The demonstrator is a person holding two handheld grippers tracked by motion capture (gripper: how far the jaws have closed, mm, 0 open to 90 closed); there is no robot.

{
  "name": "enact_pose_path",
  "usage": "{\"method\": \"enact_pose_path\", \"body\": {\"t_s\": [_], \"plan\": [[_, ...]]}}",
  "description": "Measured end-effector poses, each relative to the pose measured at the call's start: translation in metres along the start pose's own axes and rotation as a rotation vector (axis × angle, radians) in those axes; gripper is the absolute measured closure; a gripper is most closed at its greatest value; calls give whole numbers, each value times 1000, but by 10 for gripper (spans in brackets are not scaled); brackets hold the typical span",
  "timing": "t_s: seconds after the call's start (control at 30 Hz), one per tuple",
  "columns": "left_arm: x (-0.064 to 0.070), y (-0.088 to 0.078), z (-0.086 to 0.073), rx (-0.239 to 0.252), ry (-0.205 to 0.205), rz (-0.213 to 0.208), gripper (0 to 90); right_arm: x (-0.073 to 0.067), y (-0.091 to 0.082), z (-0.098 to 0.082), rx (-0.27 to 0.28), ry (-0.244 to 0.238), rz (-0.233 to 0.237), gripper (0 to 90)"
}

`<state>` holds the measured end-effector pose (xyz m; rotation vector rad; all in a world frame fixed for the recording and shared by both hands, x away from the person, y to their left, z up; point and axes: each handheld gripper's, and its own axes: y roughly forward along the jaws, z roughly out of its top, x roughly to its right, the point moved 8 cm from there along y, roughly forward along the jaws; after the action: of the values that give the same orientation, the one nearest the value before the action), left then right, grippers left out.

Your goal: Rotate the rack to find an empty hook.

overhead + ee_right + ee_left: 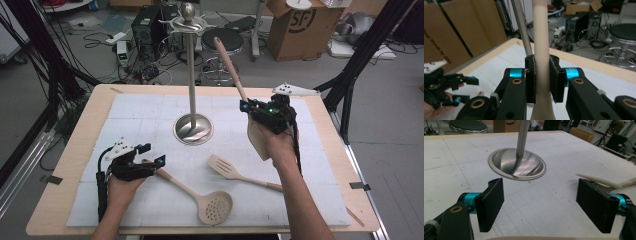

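Observation:
My right gripper (246,106) (542,77) is shut on the handle of a beige solid turner (227,57) (541,37). It holds the turner up in the air right of the metal stand, handle pointing up and away, blade (258,141) hanging below the hand. The stand's pole (191,75) (521,27) rises from a round steel base (193,130) (517,164) to a hooked top (187,22). My left gripper (152,155) (544,205) is open at the front left, over the handle end of a beige skimmer (215,206), nothing between its pads.
A beige slotted turner (225,167) (599,181) lies on the white mat (150,115) between the two hands. The wooden table edge (75,145) frames the mat. On the floor behind are a stool (222,40), a cardboard box (295,25), a computer tower and cables.

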<state>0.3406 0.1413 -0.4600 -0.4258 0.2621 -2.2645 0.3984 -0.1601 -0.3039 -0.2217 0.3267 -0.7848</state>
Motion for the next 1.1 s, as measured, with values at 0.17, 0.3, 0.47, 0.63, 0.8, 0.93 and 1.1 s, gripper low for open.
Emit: {"method": "enact_pose_path", "body": {"t_s": [0.17,0.3,0.47,0.63,0.8,0.93,1.1], "plan": [[0,0,0,-2,2,1,230,-7,-1,11,48,1,20,781],[0,0,0,-4,4,-1,230,-7,-4,13,60,20,33,781],[1,1,0,-6,5,-1,230,-5,-6,17,92,35,41,781],[1,1,-1,-9,4,0,231,-2,-9,20,119,59,57,781],[1,2,0,-8,10,2,231,-3,-5,22,101,66,92,781],[1,2,0,-9,11,-2,232,-5,-3,23,97,73,110,781],[1,2,0,-10,11,0,232,-7,-5,24,108,72,127,781]]}}
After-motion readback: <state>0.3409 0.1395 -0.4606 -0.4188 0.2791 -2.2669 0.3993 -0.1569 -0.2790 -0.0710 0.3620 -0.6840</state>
